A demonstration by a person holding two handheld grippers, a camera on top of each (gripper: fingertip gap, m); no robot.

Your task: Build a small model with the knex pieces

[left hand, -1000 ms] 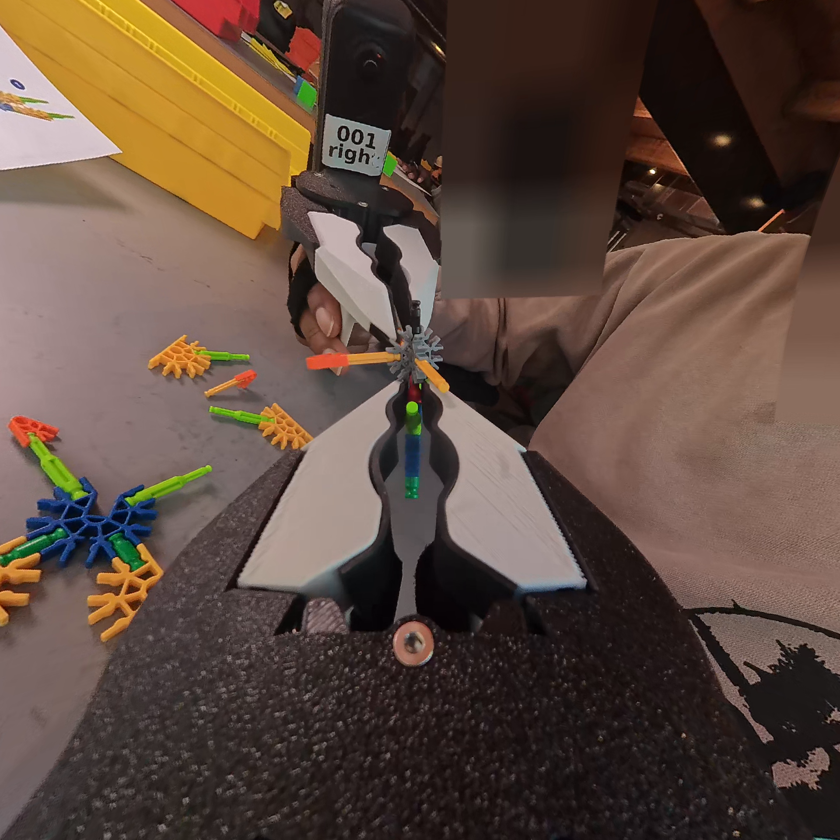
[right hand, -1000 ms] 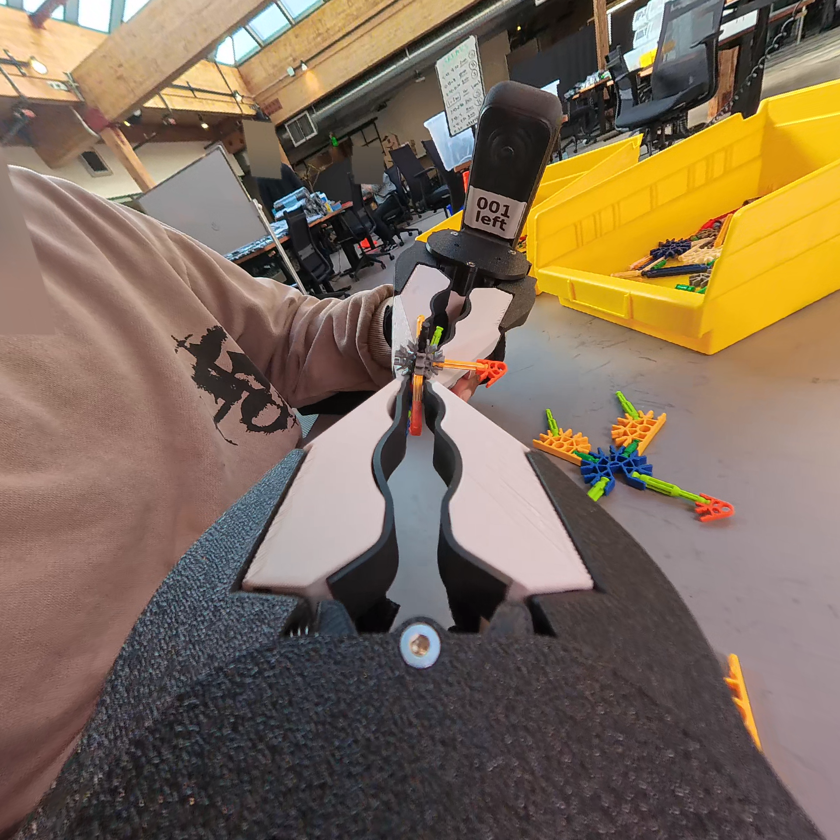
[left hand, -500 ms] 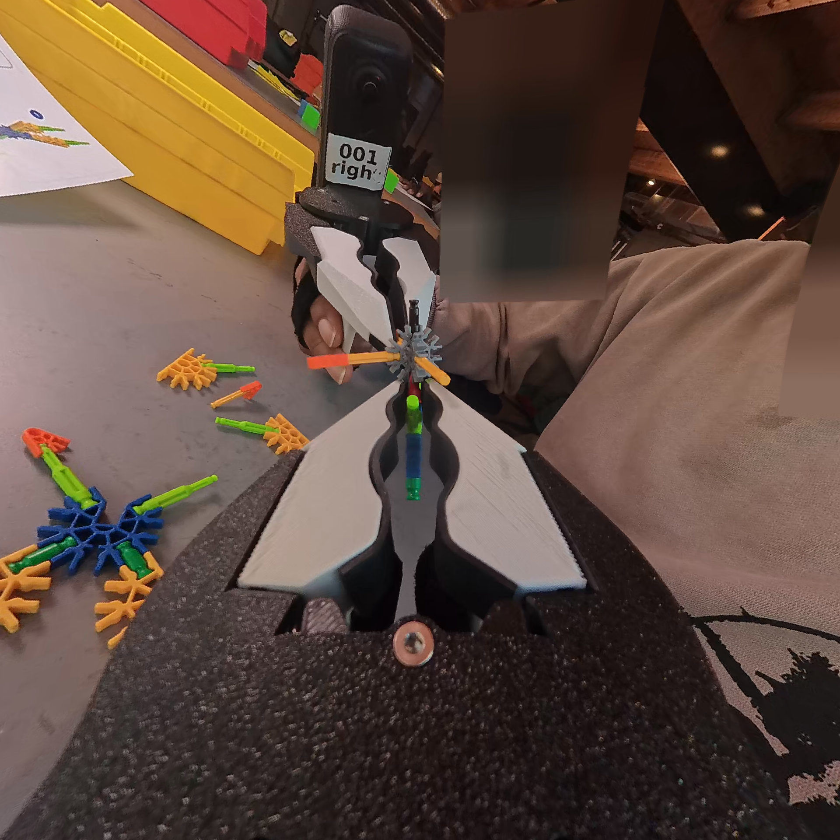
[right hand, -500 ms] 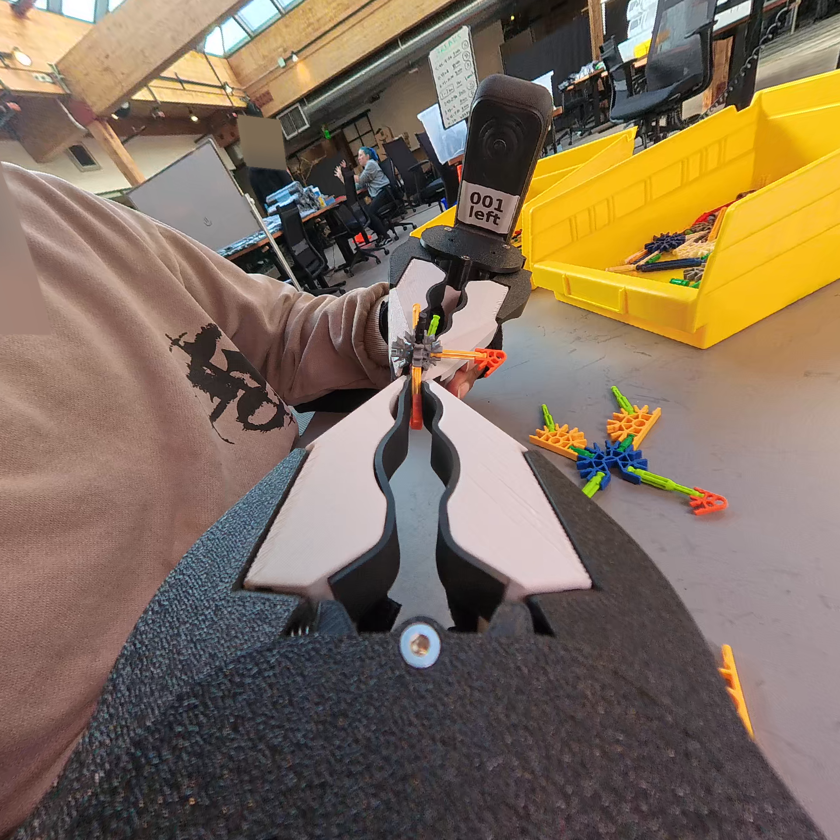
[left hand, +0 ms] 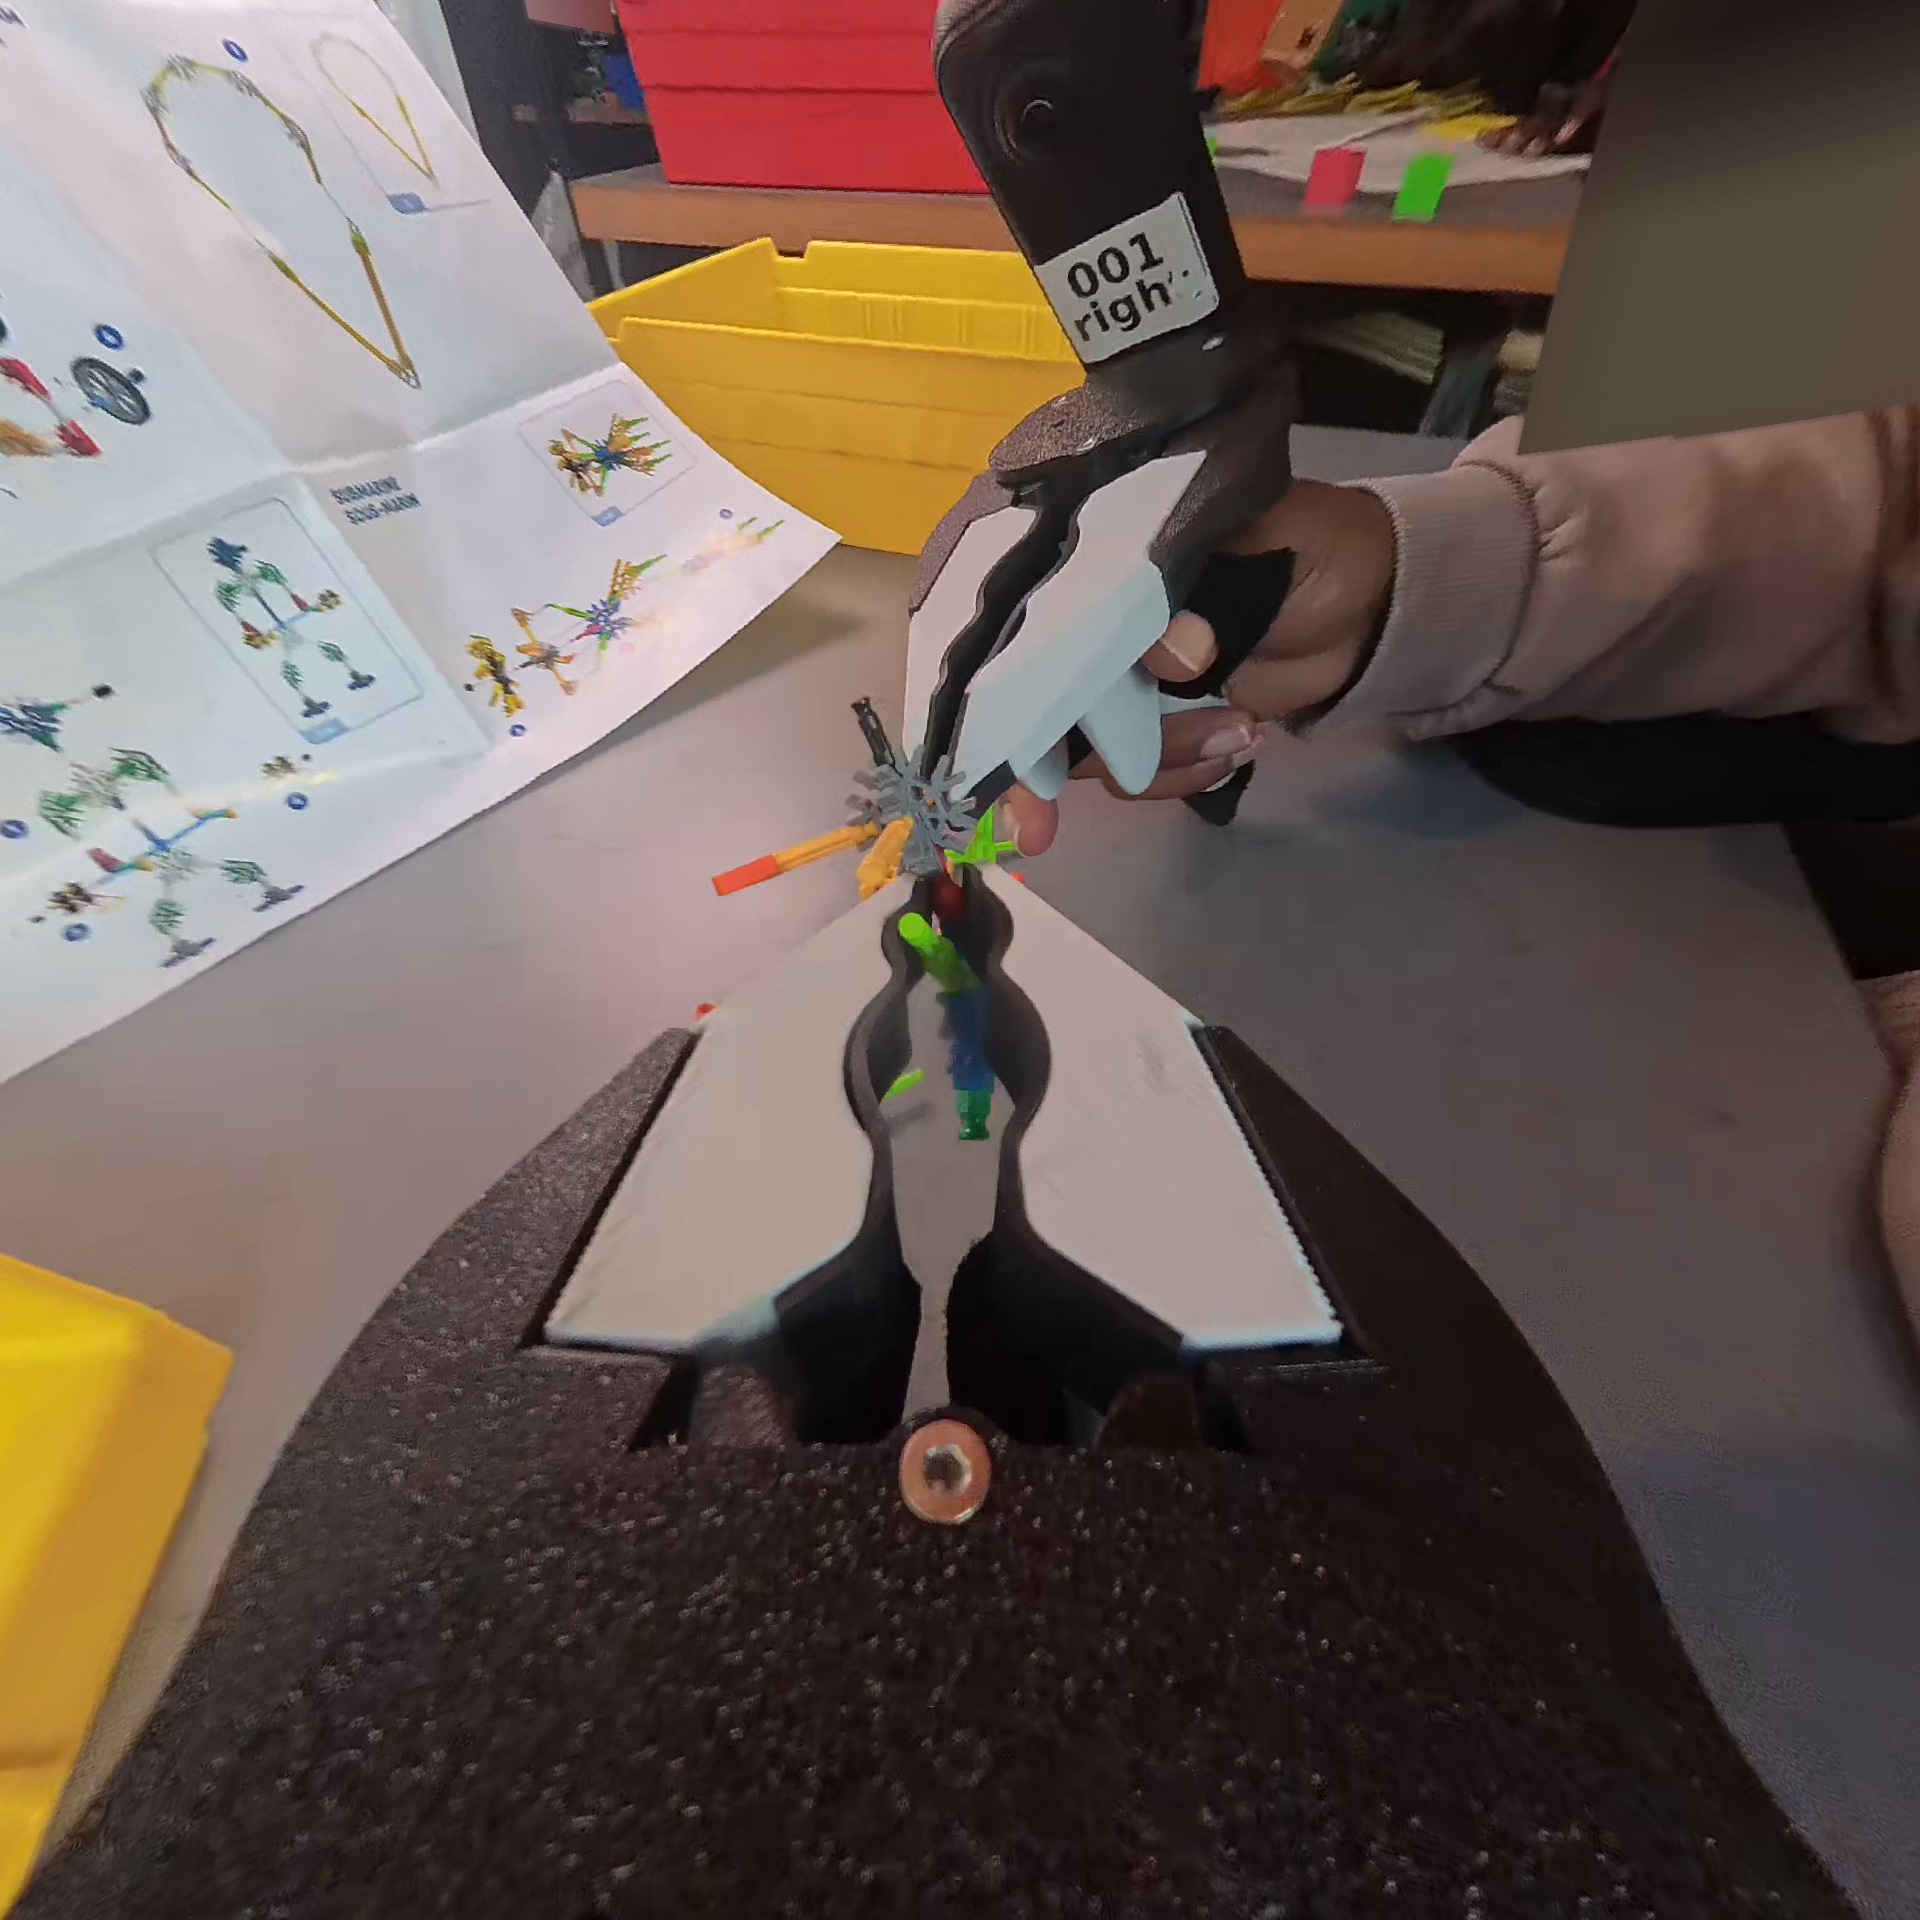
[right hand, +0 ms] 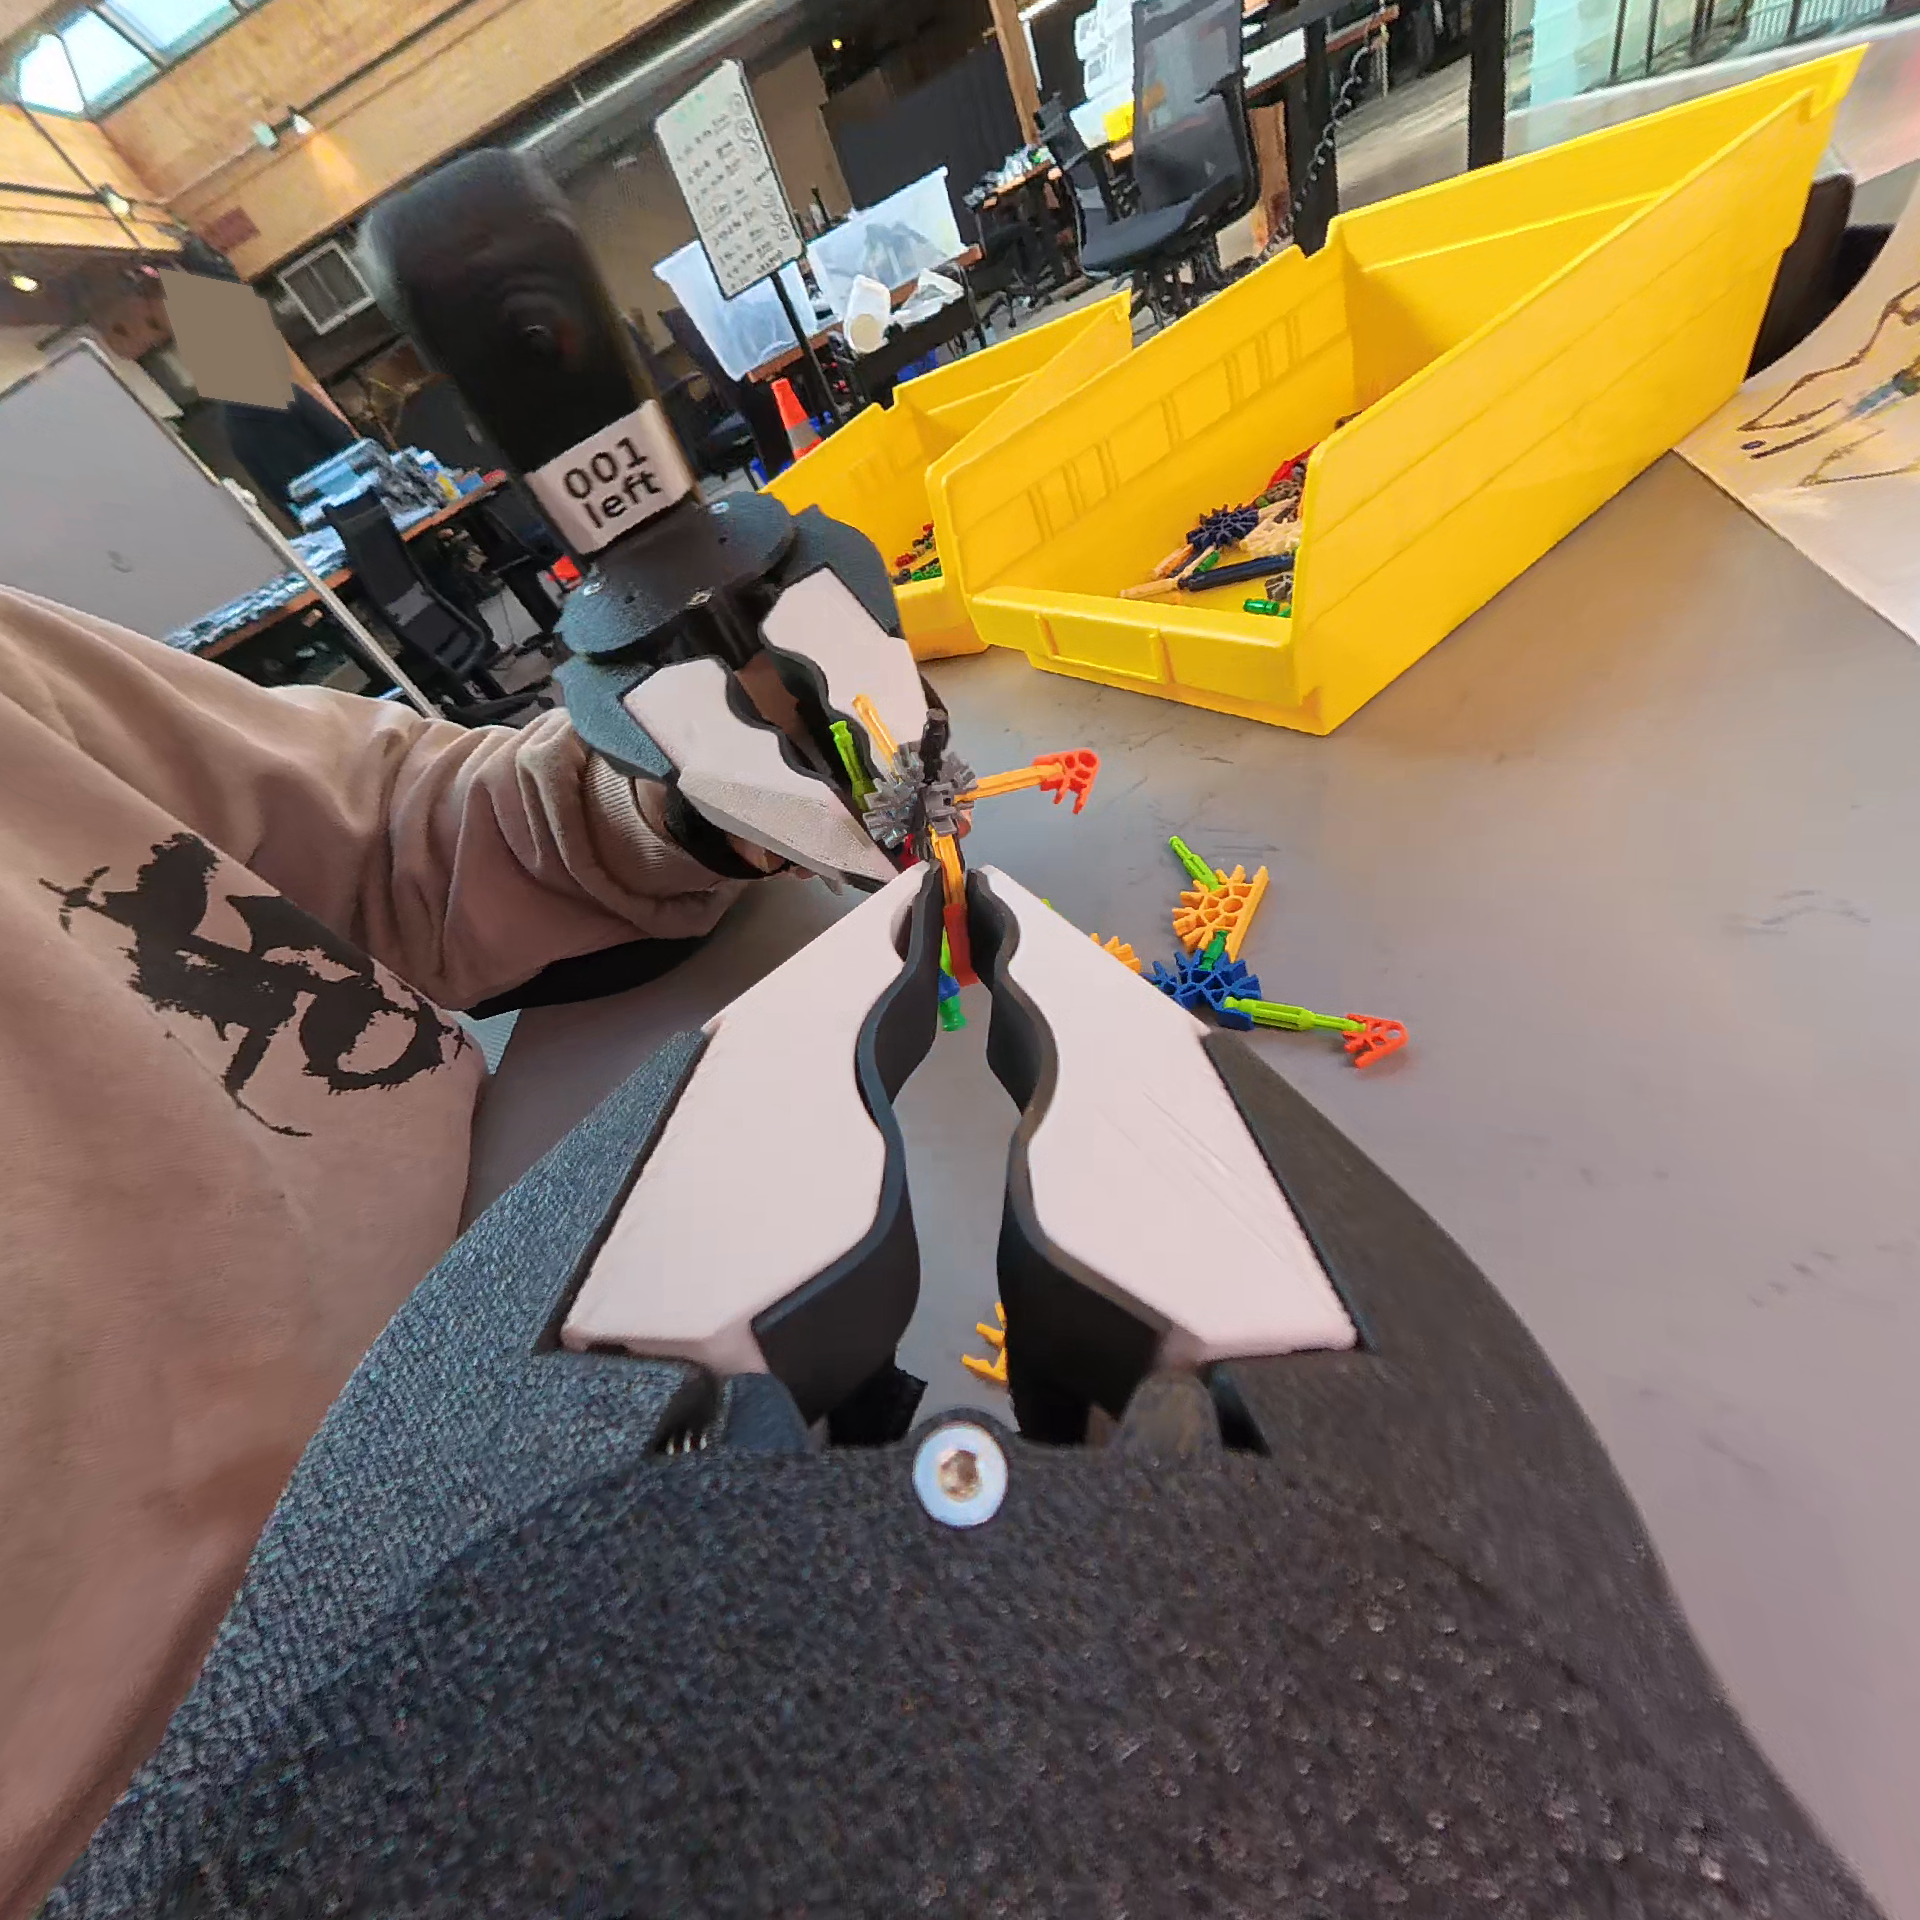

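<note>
L gripper (left hand: 940,894) jaws closed down to a thin slit on a rod of the small toy assembly (left hand: 914,805), just under the grey snowflake hub; green/blue rod shows in the gap between its fingers. R gripper (right hand: 951,899) jaws likewise nearly shut, pinching an orange rod w/ red end, on the opposite side of the same hub. So the assembly hangs above the desk (left hand: 1455,987) between the two tips, held by both. Orange rod w/ red connector sticks out sideways, black rod points up from the hub. On the desk nearby: loose blue-hub cluster (right hand: 1210,977), yellow bins (right hand: 1455,416) w/ spare parts, instruction sheet (left hand: 312,520) (propped/curled at the left). Risk, as I judge it: thin rods gripped at the very tips, so any twist or pull between the hands could pop a rod out of the hub or let it slip from a pinch, dropping the lot. Vs 0.5 s ago: both grippers have swung round; sheet now fills the L view, R gripper is tilted, grips unchanged.
</note>
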